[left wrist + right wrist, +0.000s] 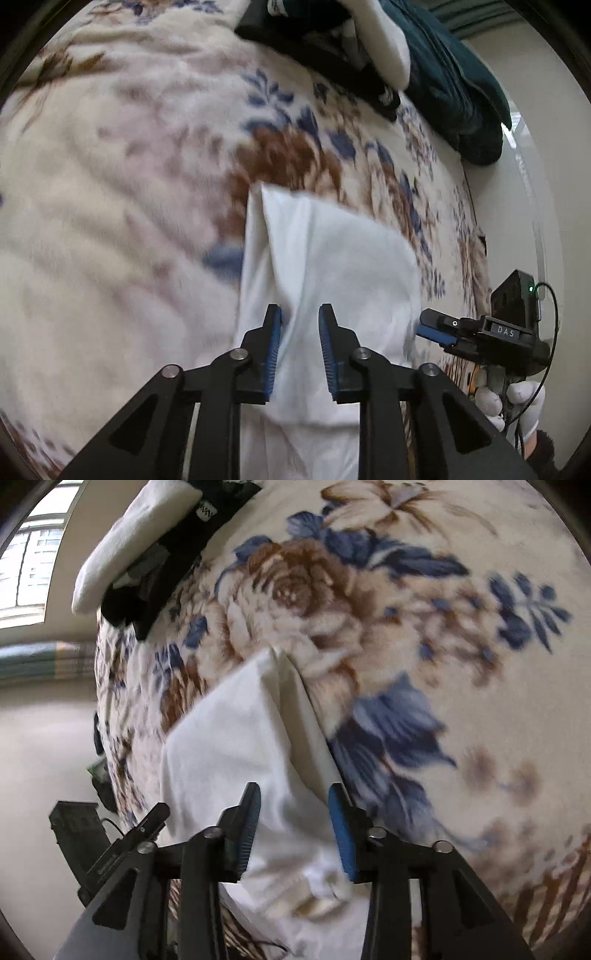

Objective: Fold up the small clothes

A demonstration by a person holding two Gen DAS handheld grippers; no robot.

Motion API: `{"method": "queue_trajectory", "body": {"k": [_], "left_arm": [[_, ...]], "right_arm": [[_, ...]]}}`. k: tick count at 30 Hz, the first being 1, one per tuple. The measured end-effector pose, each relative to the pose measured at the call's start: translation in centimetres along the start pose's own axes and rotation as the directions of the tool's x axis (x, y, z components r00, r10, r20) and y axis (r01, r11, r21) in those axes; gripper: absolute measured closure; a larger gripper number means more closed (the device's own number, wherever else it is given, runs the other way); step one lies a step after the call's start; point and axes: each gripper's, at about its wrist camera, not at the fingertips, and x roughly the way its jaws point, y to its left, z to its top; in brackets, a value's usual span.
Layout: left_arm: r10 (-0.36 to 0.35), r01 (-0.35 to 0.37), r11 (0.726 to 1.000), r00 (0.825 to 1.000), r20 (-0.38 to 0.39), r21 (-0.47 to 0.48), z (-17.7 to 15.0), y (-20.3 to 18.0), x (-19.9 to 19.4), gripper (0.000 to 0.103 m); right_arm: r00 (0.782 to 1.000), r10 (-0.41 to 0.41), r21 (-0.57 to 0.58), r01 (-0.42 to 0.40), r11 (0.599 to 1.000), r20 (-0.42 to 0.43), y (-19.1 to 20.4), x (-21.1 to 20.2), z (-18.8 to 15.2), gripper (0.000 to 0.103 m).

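Over the floral bed blanket I see the white garment lying partly folded, between both released claws: left claw, right claw. Mid-fold, I judge; next, clench an edge.

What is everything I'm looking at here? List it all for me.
white cloth: one, white, partly folded, lying on the blanket between both grippers.
blanket: one, cream with blue and brown flowers, covering the whole surface.
pile of clothes: one heap, black, white and dark teal pieces, at the blanket's far edge.
window: one, bright, upper left in the right wrist view.
left gripper: one, black with blue pads, jaws apart around a ridge of the cloth.
right gripper: one, black with blue pads, jaws apart over the cloth.
gloved hand: one, white glove, holding the right gripper.
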Motion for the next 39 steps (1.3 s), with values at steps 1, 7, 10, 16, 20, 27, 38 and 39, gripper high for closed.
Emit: {"method": "queue_trajectory", "body": {"k": [1, 7, 10, 16, 20, 27, 38, 39], "left_arm": [[0.007, -0.007, 1.0, 1.0, -0.012, 0.003, -0.7, -0.1, 0.4, 0.084], [0.112, -0.115, 0.992, 0.992, 0.055, 0.051, -2.3, -0.4, 0.8, 0.096], [0.112, -0.112, 0.994, 0.993, 0.04, 0.004, -2.2, 0.8, 0.6, 0.095], [0.11, -0.108, 0.994, 0.993, 0.054, -0.026, -2.9, -0.2, -1.4, 0.085], [0.137, -0.141, 0.99, 0.986, 0.098, 0.027, -4.0, -3.0, -2.0, 0.076], [0.237, -0.241, 0.966, 0.97, 0.052, 0.094, -5.4, -4.0, 1.4, 0.076], [0.263, -0.264, 0.962, 0.965, 0.025, 0.066, -6.5, -2.5, 1.0, 0.076], [0.257, -0.258, 0.964, 0.966, 0.026, 0.061, -6.6, -2.7, 0.8, 0.076]], "right_arm": [[1.0, -0.011, -0.012, 0.011, 1.0, -0.016, -0.1, 0.3, -0.6, 0.062], [0.996, -0.089, -0.041, 0.09, 0.995, 0.025, -0.7, 1.3, -2.7, 0.102], [0.996, -0.079, -0.01, 0.079, 0.997, 0.045, -1.6, 0.7, -2.4, 0.102], [0.997, -0.057, -0.036, 0.058, 0.998, 0.046, -1.0, -1.2, -3.4, 0.1], [0.995, -0.025, -0.139, 0.039, 0.99, 0.095, 2.1, -1.9, -4.9, 0.072], [0.982, -0.082, -0.184, 0.113, 0.976, 0.171, 4.3, -2.4, -6.5, 0.071], [0.987, -0.157, -0.235, 0.161, 0.959, 0.034, 1.9, 2.2, -9.3, 0.071], [0.991, -0.125, -0.213, 0.131, 0.968, 0.038, 1.5, 1.5, -9.5, 0.071]]}}
